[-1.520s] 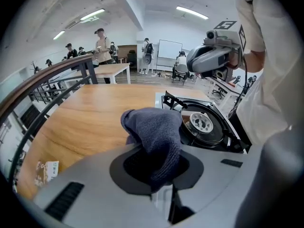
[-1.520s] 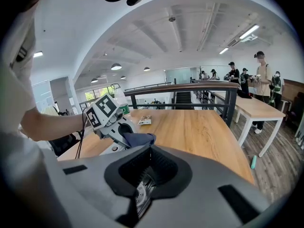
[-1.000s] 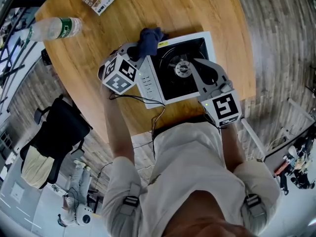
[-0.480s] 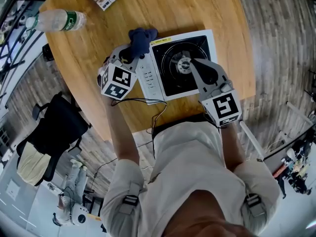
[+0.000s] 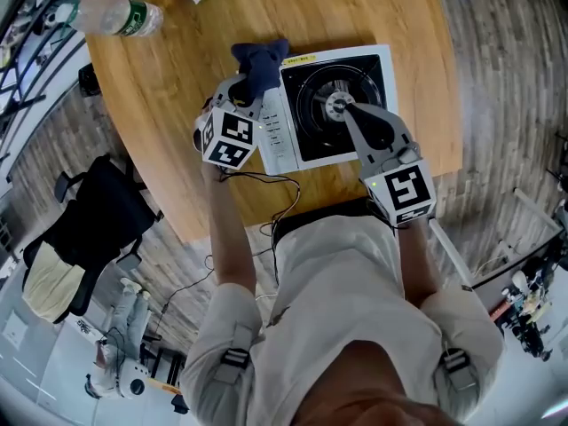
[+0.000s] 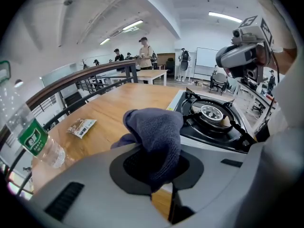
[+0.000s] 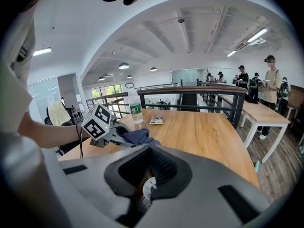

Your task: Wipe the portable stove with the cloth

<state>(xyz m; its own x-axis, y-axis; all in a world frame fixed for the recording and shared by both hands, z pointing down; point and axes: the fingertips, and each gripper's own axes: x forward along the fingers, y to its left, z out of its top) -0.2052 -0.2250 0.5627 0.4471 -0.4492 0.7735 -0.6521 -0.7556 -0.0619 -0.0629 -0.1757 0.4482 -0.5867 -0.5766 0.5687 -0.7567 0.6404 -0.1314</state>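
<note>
**Cloth raised at the stove's edge, wipe not begun**

Left gripper [image 5: 249,90] is clamped on the cloth [image 5: 259,60], bunched above the table [image 5: 160,105], just beside the stove [image 5: 277,136]. Right gripper [image 5: 347,113] sits over the burner [image 5: 335,105], jaws close together, gripping nothing I can see. Likely next: lower the cloth onto the top and sweep. No pan on the stove. Bottle [image 5: 115,14] lies sideways; contents unclear.
</note>
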